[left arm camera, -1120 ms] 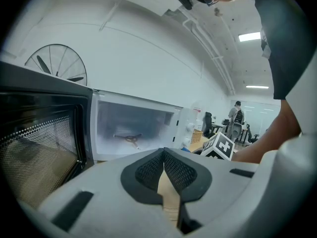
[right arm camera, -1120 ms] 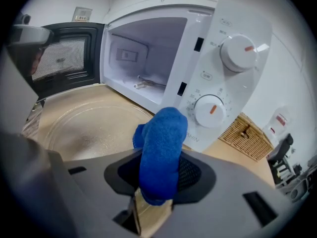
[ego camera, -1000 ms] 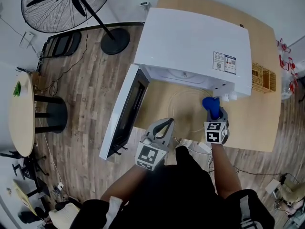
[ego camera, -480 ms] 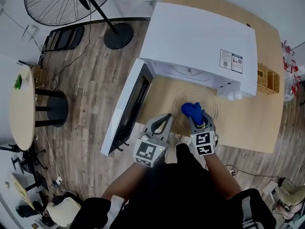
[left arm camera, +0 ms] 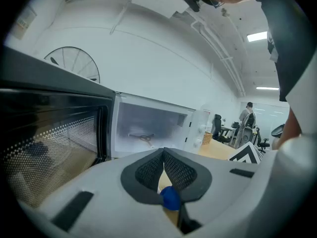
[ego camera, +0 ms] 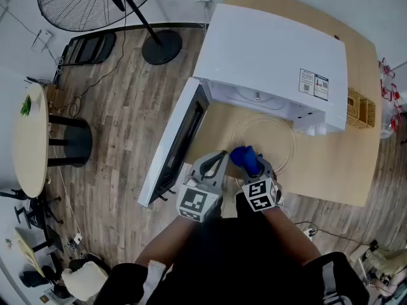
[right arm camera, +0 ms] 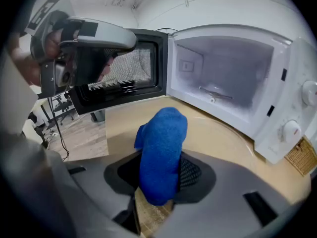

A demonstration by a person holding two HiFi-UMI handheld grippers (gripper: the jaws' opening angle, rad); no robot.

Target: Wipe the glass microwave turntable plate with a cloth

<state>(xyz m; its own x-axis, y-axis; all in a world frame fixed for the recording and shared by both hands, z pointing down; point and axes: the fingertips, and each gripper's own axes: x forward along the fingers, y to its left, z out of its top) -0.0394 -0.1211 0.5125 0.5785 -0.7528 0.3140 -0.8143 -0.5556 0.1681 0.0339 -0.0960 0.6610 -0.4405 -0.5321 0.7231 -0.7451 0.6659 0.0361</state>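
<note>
The clear glass turntable plate (ego camera: 270, 138) lies flat on the wooden table in front of the open microwave; its rim (right arm camera: 237, 133) curves past the right gripper view. My right gripper (ego camera: 251, 165) is shut on a blue cloth (ego camera: 243, 156), which sticks out past the jaws (right arm camera: 163, 143) over the plate's near left edge. Whether the cloth touches the glass I cannot tell. My left gripper (ego camera: 218, 159) hovers just left of it with its jaws shut and nothing in them; its mesh pads (left arm camera: 178, 172) meet at the tips. It also shows as the left gripper (right arm camera: 94, 33) high in the right gripper view.
The white microwave (ego camera: 273, 56) stands at the back, its door (ego camera: 175, 145) swung open to the left over the table edge. A wicker basket (ego camera: 359, 107) sits at the right. On the floor stand a fan (ego camera: 95, 2) and a round side table (ego camera: 28, 138).
My right gripper has carried the blue cloth from the plate's right side leftward and toward me, ending beside the left gripper. The left gripper has barely moved.
</note>
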